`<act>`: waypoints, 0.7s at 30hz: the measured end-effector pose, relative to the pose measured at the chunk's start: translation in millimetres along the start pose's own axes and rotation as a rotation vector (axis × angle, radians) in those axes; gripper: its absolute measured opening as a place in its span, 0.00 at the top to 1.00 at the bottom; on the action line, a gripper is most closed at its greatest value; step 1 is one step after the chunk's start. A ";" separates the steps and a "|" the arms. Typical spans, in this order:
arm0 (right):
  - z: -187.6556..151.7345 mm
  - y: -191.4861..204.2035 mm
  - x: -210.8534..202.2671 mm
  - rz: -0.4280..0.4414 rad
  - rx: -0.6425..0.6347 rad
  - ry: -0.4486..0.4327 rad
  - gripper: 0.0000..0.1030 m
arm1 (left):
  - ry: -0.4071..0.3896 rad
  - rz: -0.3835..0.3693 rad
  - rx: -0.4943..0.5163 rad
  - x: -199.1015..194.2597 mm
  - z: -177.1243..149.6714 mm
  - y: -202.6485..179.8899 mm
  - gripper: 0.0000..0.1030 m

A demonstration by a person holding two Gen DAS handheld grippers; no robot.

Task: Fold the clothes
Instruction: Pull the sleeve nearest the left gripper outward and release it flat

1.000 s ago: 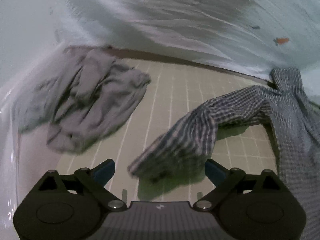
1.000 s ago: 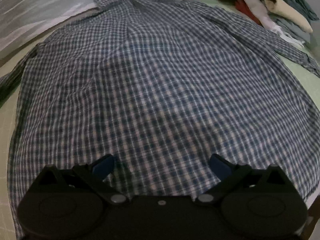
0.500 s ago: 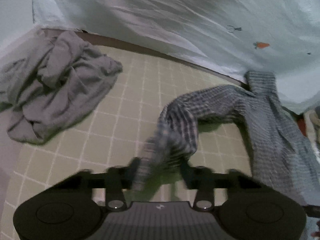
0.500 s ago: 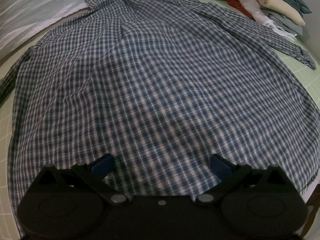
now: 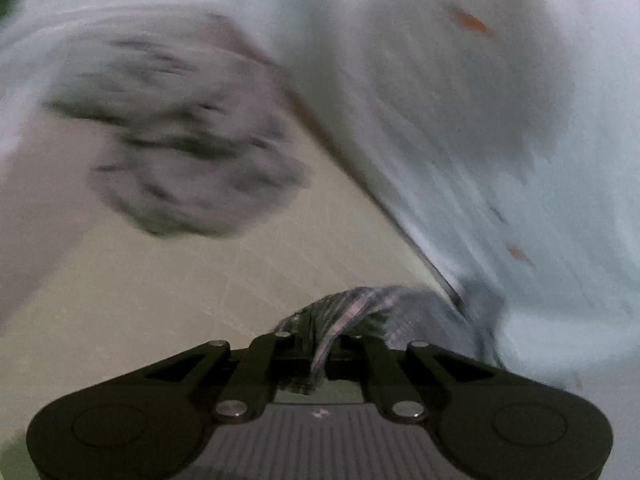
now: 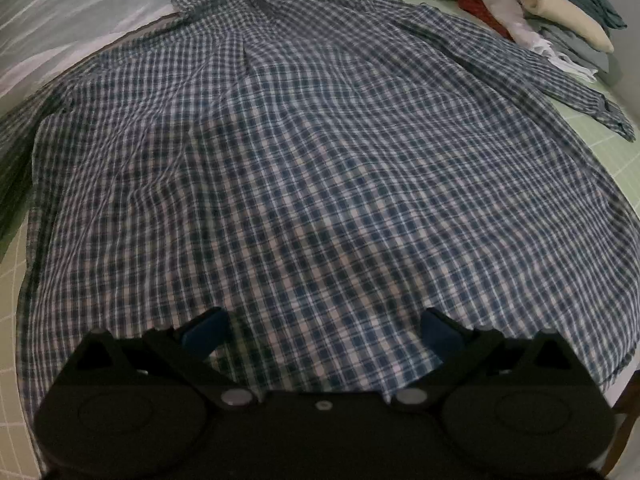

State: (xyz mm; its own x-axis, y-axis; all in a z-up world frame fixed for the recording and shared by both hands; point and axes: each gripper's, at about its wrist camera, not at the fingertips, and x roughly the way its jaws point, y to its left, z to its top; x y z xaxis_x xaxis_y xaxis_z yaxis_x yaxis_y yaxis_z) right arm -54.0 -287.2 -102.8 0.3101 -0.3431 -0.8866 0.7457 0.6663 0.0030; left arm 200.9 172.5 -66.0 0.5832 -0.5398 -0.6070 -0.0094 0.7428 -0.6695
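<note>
A blue-and-white checked shirt (image 6: 320, 168) lies spread flat, collar at the far end, on the green grid mat (image 6: 600, 152). Its right sleeve (image 6: 592, 104) stretches out to the far right. My right gripper (image 6: 322, 332) is open and empty, hovering over the shirt's near hem. My left gripper (image 5: 320, 344) is shut on the shirt's left sleeve (image 5: 352, 312), whose checked cloth bunches between the fingers. The left wrist view is motion-blurred.
A crumpled grey garment (image 5: 180, 152) lies on the mat to the left in the left wrist view. A pale sheet (image 5: 480, 120) hangs behind the mat. A stack of folded clothes (image 6: 552, 12) sits at the far right of the mat.
My left gripper closed on the shirt's left sleeve and is swinging with it; the view has turned and blurred. My right gripper stays open and has pulled back slightly over the hem.
</note>
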 end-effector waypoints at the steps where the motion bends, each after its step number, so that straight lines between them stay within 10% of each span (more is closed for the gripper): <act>1: -0.1 0.4 -0.1 0.000 0.000 -0.001 0.00 | -0.030 0.063 -0.024 0.6 4.4 7.6 0.87; 9: 2.0 1.9 -0.2 -0.001 0.000 0.001 0.00 | 0.006 0.214 0.069 18.5 1.5 14.8 0.38; 21: 2.5 6.6 0.1 0.002 -0.012 -0.007 0.00 | 0.080 0.341 0.257 64.0 -16.3 -3.4 0.34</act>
State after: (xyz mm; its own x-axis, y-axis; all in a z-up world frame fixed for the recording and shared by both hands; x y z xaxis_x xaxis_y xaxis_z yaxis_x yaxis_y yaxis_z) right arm -47.5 -284.5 -101.7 0.3158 -0.3459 -0.8835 0.7378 0.6750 -0.0005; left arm 225.0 129.0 -109.6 0.5165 -0.2681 -0.8132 0.0177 0.9529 -0.3029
